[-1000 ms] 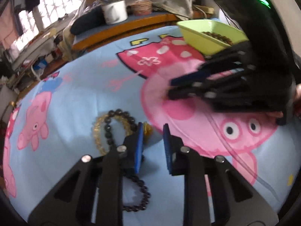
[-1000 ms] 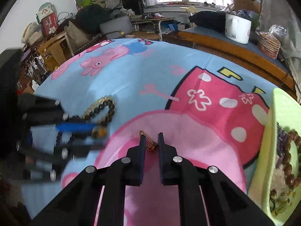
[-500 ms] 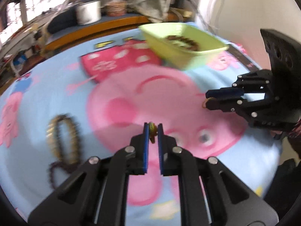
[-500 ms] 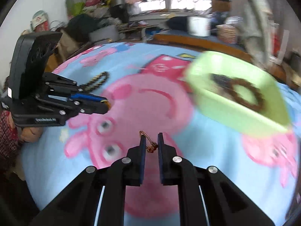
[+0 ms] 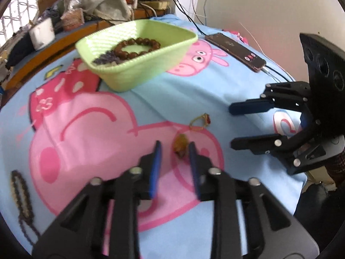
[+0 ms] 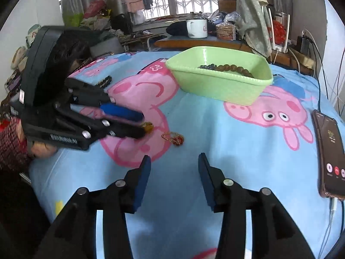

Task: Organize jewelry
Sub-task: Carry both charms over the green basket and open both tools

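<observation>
My left gripper (image 5: 174, 149) is open, with a small amber piece (image 5: 180, 145) lying on the cloth between its fingertips. A thin gold chain with a red charm (image 5: 200, 122) lies just beyond it; it also shows in the right wrist view (image 6: 173, 137). My right gripper (image 6: 173, 166) is open and empty, a little short of the chain. A green basket (image 5: 138, 63) (image 6: 217, 82) holds a brown bead bracelet (image 5: 135, 47) and dark beads. Two bead bracelets (image 5: 20, 198) lie at the far left.
A phone (image 6: 330, 153) on a cable lies on the cartoon-pig cloth (image 6: 215, 125) at the right. A wooden desk with a white mug (image 6: 197, 28) and clutter stands behind the bed.
Both grippers have opened. The amber piece left my left gripper and the gold chain left my right gripper; both now lie on the cloth. The views swung toward the basket.
</observation>
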Demonstrator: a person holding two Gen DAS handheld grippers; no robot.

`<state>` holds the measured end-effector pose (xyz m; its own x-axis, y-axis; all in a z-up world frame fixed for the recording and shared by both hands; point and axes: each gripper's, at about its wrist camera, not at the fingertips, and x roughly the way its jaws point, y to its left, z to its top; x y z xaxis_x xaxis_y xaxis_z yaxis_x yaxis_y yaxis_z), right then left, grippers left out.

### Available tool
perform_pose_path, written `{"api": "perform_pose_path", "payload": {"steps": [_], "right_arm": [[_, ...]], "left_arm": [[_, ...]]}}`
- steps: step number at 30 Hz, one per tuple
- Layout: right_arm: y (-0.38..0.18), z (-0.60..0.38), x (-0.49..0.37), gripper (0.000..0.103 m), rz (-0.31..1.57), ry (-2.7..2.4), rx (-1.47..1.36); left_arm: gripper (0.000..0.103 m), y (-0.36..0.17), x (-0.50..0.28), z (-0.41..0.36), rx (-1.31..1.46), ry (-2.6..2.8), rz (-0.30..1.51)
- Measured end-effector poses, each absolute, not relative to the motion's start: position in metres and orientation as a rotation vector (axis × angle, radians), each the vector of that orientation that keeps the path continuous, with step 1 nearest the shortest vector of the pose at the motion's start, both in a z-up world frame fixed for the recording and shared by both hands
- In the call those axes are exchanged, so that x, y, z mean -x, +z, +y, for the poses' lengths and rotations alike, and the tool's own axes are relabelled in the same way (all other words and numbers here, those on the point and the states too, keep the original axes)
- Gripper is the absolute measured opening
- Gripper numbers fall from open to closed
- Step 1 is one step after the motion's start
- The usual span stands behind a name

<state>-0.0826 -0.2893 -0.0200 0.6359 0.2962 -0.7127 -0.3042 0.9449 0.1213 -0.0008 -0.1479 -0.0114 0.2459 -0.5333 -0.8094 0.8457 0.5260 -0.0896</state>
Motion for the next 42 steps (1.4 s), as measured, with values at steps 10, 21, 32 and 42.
{"api": "perform_pose_path", "payload": {"steps": [10,21,32,42], "right_arm": [[-0.02,-0.29,0.061,0.016,0.807,0.342,0.042],[-0.027,-0.281,0.041,0.0,0.845,0.381,0.084],[-0.005,-0.298,0.043,0.0,0.792,0.424,-0.029],[0.038,-0.359,-0.002,0.0,0.631,0.311,-0.277]], "left_arm": [[0.032,-0.002,0.011,-0.146,-0.424,-0.991,0.887],[0.017,-0.018,0.005,-0.162,-0.472,-0.996,0.909],[0.016,0.007,-0.015,-0.148,-0.363,-1.008,0.898],[0.017,0.053,-0.082,-0.17,-0.267,-0.965,0.839]]}}
